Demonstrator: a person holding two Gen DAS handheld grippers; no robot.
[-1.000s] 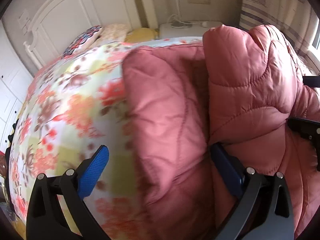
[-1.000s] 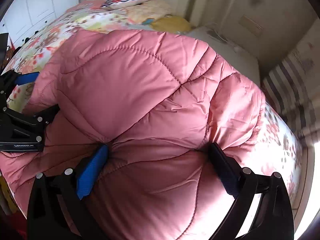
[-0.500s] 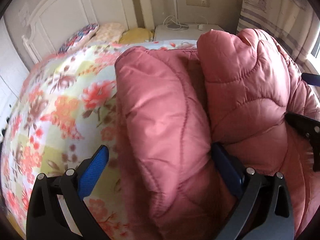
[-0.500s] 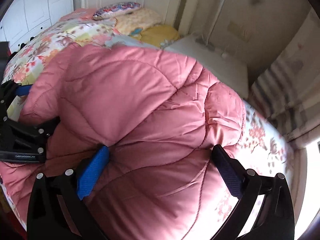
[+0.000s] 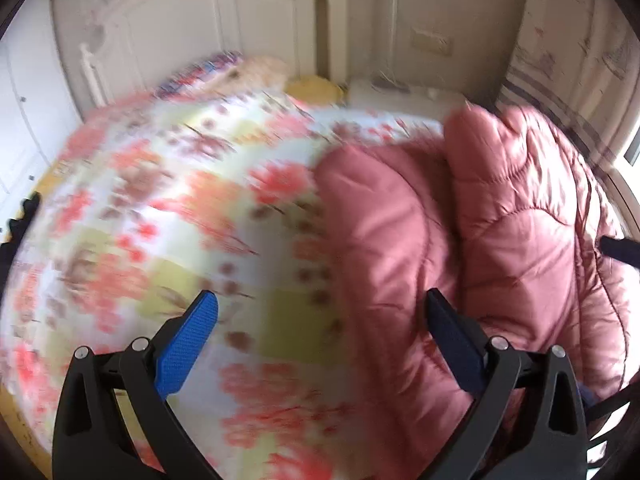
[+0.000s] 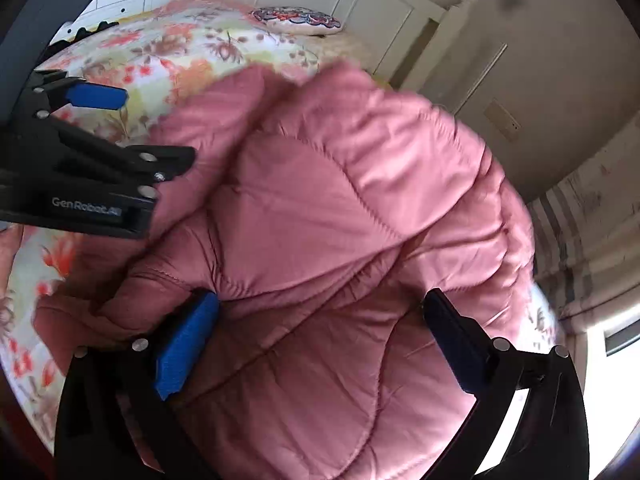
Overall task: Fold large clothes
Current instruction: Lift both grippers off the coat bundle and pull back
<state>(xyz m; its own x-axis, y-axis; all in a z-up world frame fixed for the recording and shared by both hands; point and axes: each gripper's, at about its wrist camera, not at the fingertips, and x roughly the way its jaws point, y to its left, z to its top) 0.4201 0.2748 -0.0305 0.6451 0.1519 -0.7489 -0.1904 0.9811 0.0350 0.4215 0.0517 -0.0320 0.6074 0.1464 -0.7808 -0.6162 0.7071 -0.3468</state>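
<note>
1. Blue-padded fingers of the left hand-held gripper (image 5: pixel 320 344) stand wide apart at the bottom of the left wrist view, clamped on nothing; between them shows mostly the floral bedspread (image 5: pixel 160 208), with the jacket's edge bulging against the right finger.
2. Spread just as wide, the right hand-held gripper (image 6: pixel 320 344) has quilted fabric swelling up between its fingers, yet the pads do not pinch it; I judge it pressing or resting, not gripping.
3. Filling the right half of the left view and most of the right view, the pink quilted puffer jacket (image 6: pixel 340 220) lies on the bed in thick doubled layers, one fold standing puffed up near the frame's upper right in the left view.
4. Beyond it, pillows (image 6: pixel 296 20) sit by the white headboard (image 5: pixel 180 40) at the top of the frame.
5. Risk, as I judge it: with neither gripper holding, the springy padding may push the fold back open, or the slick shell may slide across the bedspread. The left view is heavily blurred, so a misjudged grab could catch the bedspread instead.
</note>
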